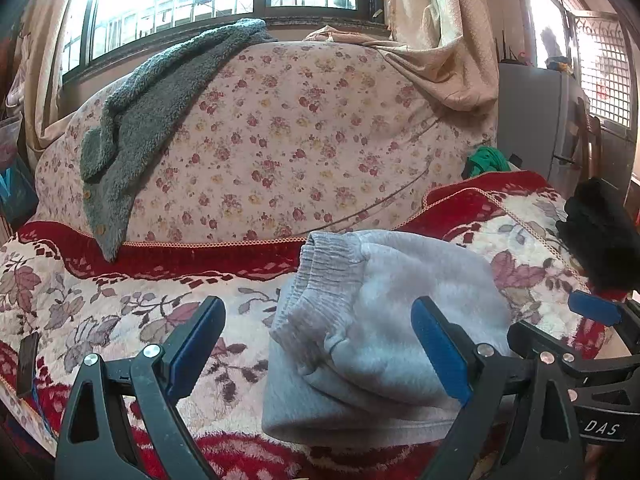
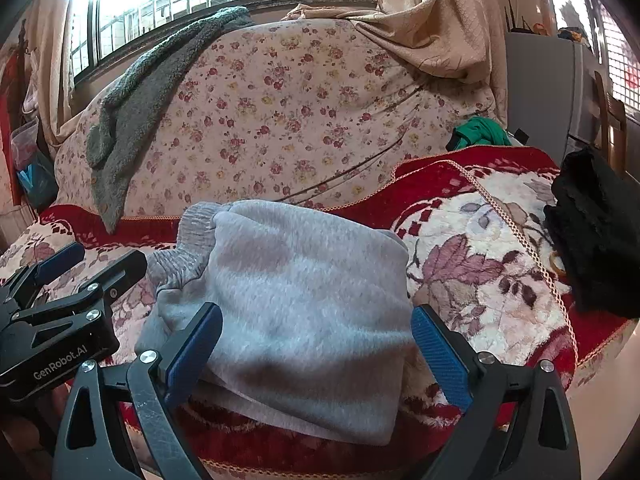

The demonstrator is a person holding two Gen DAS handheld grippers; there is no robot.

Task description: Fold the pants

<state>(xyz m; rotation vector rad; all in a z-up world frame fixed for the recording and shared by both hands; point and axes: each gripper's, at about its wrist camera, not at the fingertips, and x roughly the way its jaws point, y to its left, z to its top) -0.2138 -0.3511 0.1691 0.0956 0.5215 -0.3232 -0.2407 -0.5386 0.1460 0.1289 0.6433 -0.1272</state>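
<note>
The light grey fleece pants lie folded into a thick bundle on the red floral blanket, ribbed cuffs at the upper left. My left gripper is open and empty, just in front of the bundle's left part. The right gripper shows at the right edge of that view. In the right wrist view the pants fill the middle, and my right gripper is open, its jaws standing either side of the bundle's near edge, holding nothing. The left gripper shows at the left, open.
A grey fuzzy garment hangs over the floral sofa back. A black garment lies on the blanket at right, a green cloth behind it. Curtains, a window and a grey cabinet stand behind.
</note>
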